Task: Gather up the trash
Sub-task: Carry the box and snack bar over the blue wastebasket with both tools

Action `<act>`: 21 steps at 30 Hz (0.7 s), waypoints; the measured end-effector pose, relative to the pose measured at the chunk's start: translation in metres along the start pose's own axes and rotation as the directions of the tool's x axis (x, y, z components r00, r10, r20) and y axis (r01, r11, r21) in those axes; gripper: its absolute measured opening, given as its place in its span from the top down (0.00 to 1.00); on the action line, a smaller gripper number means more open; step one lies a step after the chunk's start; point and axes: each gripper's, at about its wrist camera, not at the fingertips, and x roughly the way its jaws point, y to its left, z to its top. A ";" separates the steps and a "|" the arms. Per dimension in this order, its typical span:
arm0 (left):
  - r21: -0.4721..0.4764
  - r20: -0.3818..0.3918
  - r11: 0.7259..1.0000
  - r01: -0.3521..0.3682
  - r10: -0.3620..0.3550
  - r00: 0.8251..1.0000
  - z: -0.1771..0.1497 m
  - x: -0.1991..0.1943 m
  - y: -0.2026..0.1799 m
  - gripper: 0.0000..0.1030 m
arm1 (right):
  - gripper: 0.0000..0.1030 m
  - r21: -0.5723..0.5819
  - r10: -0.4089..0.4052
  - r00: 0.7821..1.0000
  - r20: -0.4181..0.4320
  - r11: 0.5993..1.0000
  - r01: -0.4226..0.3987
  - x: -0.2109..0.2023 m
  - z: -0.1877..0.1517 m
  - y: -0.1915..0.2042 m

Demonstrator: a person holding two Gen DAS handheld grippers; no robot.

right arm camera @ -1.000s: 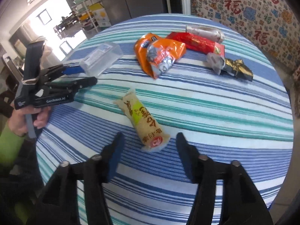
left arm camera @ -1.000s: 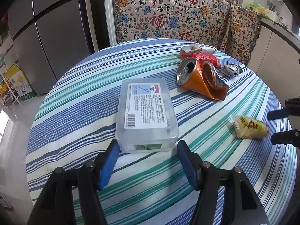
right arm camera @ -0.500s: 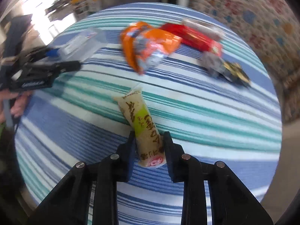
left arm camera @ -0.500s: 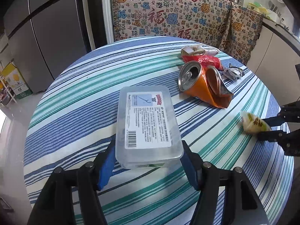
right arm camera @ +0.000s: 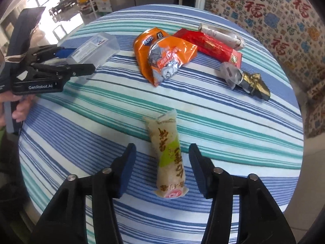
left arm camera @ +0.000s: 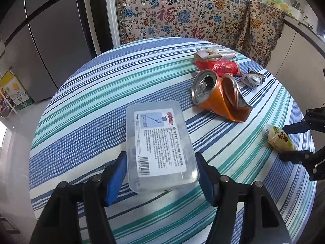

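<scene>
Left tool (left arm camera: 160, 158) is gripping the clear plastic box (left arm camera: 158, 140). The blue pads (left arm camera: 116, 174) are pressing on its two long sides near the close end. The box is sitting label-up over the left part of the striped counter (left arm camera: 91, 109). In the right wrist view a person's hand (right arm camera: 20, 107) is holding this tool's handle at the left edge.

Right tool (right arm camera: 162, 150) is pointing steeply down with its jaws standing fairly wide. The beige snack wrapper (right arm camera: 168, 154) is lying between them on the counter, with a gap showing on each side and neither pad touching it. The wrapper is lying lengthwise along the tool, with its torn end pointing away.

The other trash is sitting further back on the counter. A crushed orange can (left arm camera: 215, 99) is lying on its side with its silver top facing the left tool. A red wrapper (left arm camera: 221, 67) is lying just behind it, and a rolled paper piece (right arm camera: 221, 34) is touching the red wrapper's far edge. A black and gold wrapper (right arm camera: 251, 83) is lying to the right, apart from the can.

A patterned cloth (left arm camera: 182, 14) is hanging behind the counter.
</scene>
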 end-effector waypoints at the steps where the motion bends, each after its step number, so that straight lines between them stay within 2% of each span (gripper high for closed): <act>1: -0.004 0.003 1.000 0.002 -0.002 1.000 -0.001 0.001 0.001 0.38 | 0.86 0.018 -0.002 1.000 -0.009 1.000 0.002 0.002 0.001 -0.003; 5: -0.029 0.039 0.999 0.015 -0.014 0.999 -0.009 -0.013 0.005 0.39 | 0.88 0.152 0.032 0.997 0.064 0.988 -0.042 -0.017 -0.006 -0.016; 9: -0.028 0.074 0.999 0.039 -0.037 0.997 -0.021 -0.033 -0.004 0.39 | 0.88 0.232 0.034 0.992 0.122 0.971 -0.062 -0.040 -0.023 -0.018; 12: -0.020 0.093 0.998 0.064 -0.062 0.994 -0.029 -0.047 -0.022 0.39 | 0.88 0.291 0.047 0.986 0.163 0.952 -0.093 -0.053 -0.036 -0.020; 21: 0.046 0.135 0.990 0.135 -0.140 0.981 -0.035 -0.073 -0.092 0.39 | 0.88 0.434 0.000 0.973 0.230 0.895 -0.103 -0.076 -0.078 -0.031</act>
